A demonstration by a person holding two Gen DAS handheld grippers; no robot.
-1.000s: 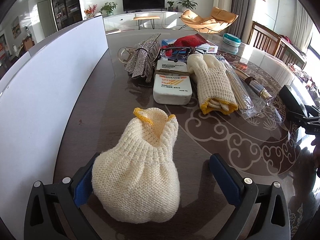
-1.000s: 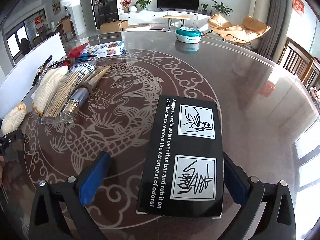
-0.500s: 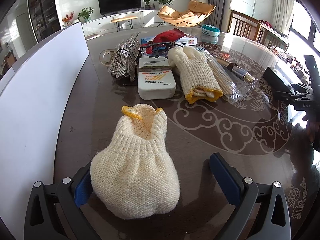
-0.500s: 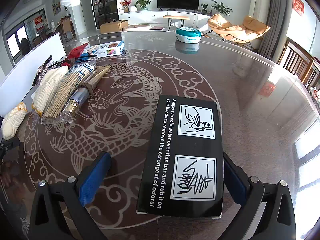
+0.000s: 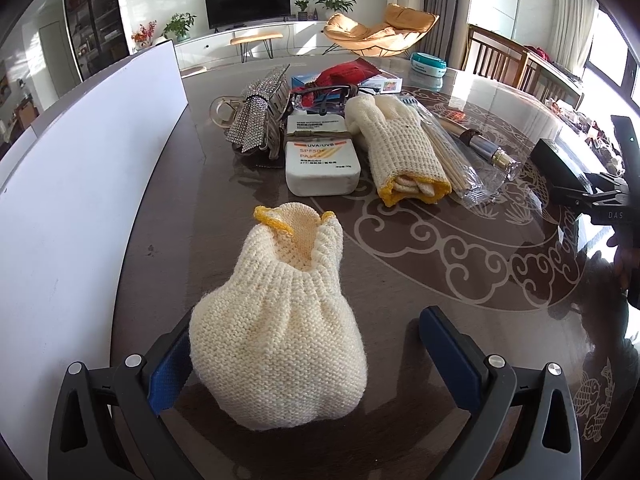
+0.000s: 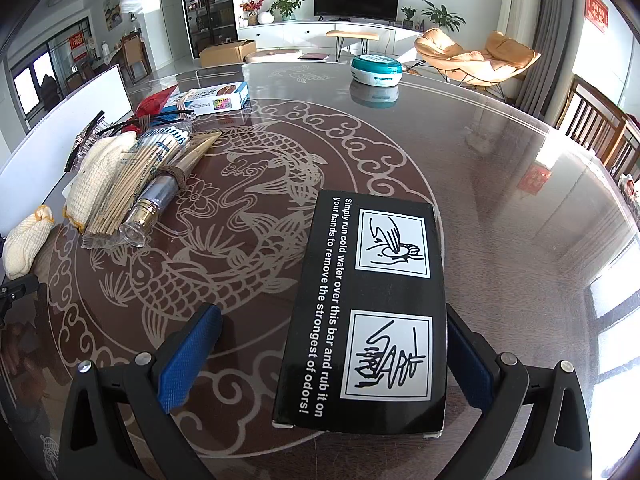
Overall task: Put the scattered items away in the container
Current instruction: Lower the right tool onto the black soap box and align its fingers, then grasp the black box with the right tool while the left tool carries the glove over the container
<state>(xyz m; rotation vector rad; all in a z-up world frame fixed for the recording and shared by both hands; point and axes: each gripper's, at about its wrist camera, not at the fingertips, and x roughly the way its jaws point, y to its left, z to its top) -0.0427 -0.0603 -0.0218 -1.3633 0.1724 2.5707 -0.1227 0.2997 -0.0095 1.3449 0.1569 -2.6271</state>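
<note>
A bunched cream knitted glove (image 5: pixel 280 340) with a yellow cuff lies on the dark patterned table, between the blue pads of my open left gripper (image 5: pixel 306 336). It rests against the left pad and is apart from the right one. The white container wall (image 5: pixel 80 200) rises just left of it. My right gripper (image 6: pixel 332 320) is open around a black printed box (image 6: pixel 368 300) lying flat, close to its right pad. That black box (image 5: pixel 560 168) also shows at the far right of the left wrist view.
Beyond the glove lie a white sunscreen box (image 5: pixel 320 156), a second cream glove (image 5: pixel 400 152), a bag of skewers (image 5: pixel 452 152), a small bottle (image 5: pixel 488 152) and a rhinestone purse (image 5: pixel 256 116). A blue-white carton (image 6: pixel 212 98) and teal tin (image 6: pixel 376 68) sit farther back.
My left gripper has turned slightly to the right, with the glove still lying between its fingers. The right gripper and the black box have not moved.
</note>
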